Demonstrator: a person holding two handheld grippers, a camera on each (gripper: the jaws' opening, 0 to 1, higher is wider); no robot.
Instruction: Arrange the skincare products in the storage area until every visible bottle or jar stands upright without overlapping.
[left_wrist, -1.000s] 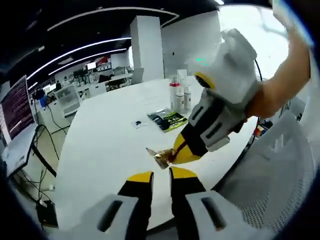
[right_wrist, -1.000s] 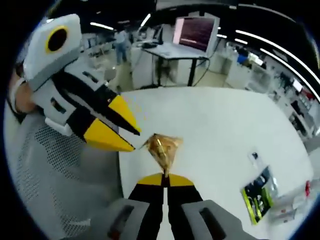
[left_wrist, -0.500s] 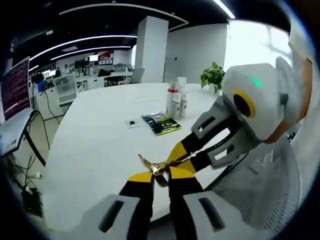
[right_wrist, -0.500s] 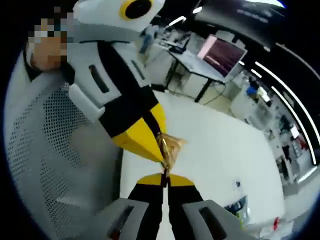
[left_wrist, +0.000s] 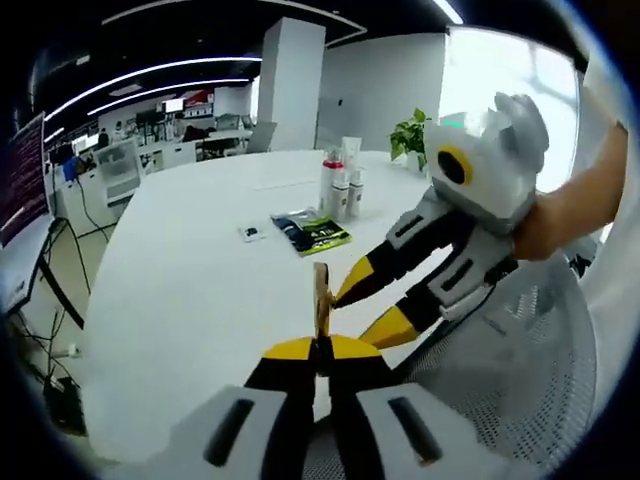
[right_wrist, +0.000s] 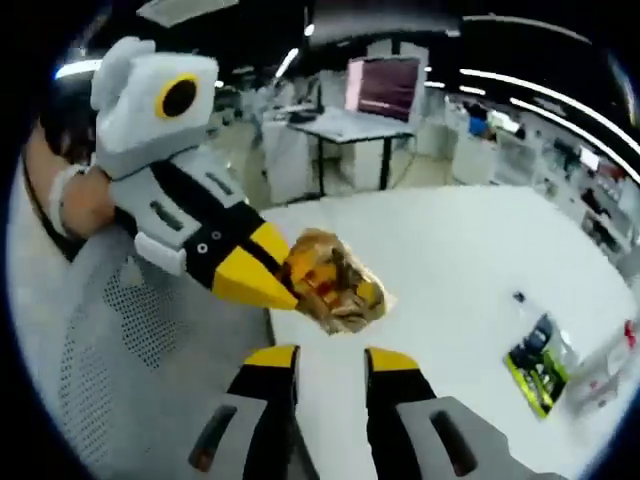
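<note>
Released by right claw (right_wrist: 330, 357), wrapper (right_wrist: 333, 280) passed to left claw (left_wrist: 320, 347).

golden crinkled wrapper (right_wrist: 333, 283), yellow-tipped black gripper (left_wrist: 318, 350), white table (left_wrist: 190, 290)

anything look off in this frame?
Yes. The left gripper is shut on a crinkled gold foil wrapper above the white table edge, not a skincare item. The small bottles stand upright across the table, untouched. The right gripper is open.
</note>
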